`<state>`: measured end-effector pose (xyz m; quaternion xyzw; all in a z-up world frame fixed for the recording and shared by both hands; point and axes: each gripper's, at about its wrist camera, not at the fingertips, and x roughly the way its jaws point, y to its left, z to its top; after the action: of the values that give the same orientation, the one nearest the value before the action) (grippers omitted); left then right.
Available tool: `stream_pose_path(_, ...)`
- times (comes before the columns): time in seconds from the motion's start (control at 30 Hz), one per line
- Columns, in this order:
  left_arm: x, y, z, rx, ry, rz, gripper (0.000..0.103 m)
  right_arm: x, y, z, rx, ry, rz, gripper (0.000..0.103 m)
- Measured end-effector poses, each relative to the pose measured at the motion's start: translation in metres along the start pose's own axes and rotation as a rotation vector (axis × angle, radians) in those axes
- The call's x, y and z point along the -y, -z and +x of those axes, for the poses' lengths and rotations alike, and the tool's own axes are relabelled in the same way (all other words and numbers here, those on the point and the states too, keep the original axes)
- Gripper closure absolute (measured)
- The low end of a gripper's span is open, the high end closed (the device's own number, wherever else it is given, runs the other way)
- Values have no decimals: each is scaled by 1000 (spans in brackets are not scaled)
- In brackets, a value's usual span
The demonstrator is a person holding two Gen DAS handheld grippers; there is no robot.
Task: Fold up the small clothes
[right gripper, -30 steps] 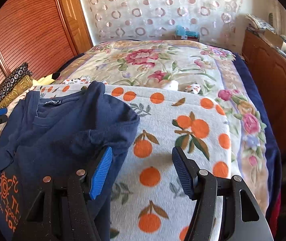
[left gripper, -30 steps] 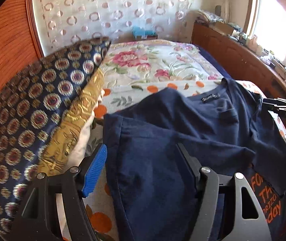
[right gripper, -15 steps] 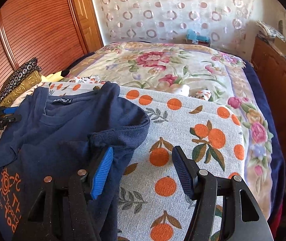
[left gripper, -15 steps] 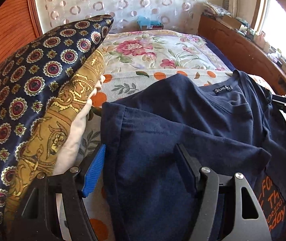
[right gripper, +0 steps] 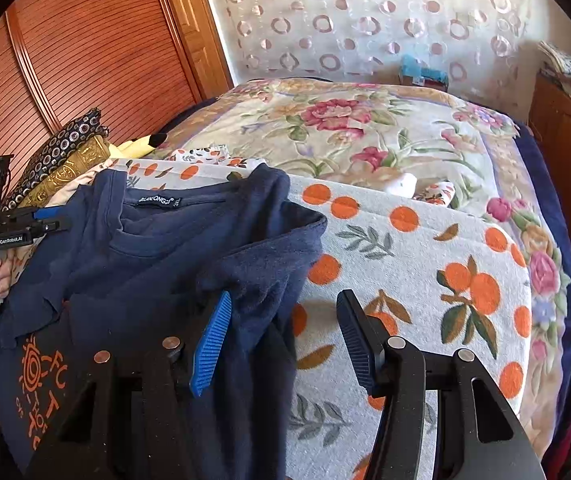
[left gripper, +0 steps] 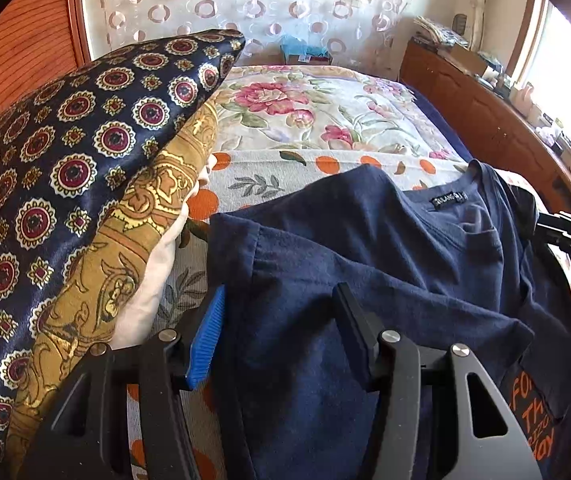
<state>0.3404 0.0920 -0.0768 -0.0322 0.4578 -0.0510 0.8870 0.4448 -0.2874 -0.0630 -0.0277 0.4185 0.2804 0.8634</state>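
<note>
Nearest the left wrist camera, the left gripper (left gripper: pixel 277 332) straddles a fold of the navy T-shirt (left gripper: pixel 365 248), its jaws closing with the cloth between them but not yet pinched. The right gripper (right gripper: pixel 283 334) likewise closes over the shirt's other edge, fabric lying against its blue pad (right gripper: pixel 211 342), the far jaw clear. The shirt lies crumpled on an orange-print blanket (right gripper: pixel 425 248) on the bed. Beyond it spreads a floral bedspread (right gripper: pixel 365 128); patterned cushions (left gripper: pixel 65 152) sit to the left.
</note>
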Motion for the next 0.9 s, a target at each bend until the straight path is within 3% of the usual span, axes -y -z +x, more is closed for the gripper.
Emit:
stream_pose_path(0.07, 1, 0, 1, 3, -8, 3, 47, 0, -1, 2, -3, 2, -4, 52)
stream_pose_path(0.17, 4, -1, 3, 9, -21, 13, 47, -1, -4, 6, -11, -11, -9, 71)
stream_pose_path(0.23, 5, 0, 2, 17, -31, 16, 60, -3, -5, 8, -18, -21, -12, 87)
stream_pose_path(0.3, 3, -1, 2, 19, -30, 11, 79, -5, -6, 9, -17, -22, -18, 95)
stream_pose_path(0.37, -2, -1, 2, 21, -29, 3, 90, -7, -6, 7, -7, -29, -20, 97)
stream_pose_path(0.47, -4, 1, -4, 29, -8, 3, 97, -12, -4, 2, 12, -23, -33, 98)
stream_pose_path(0.9, 19, 35, -98, 209, 65, 65, 99, -52, 34, -72, 146, -3, -88, 99)
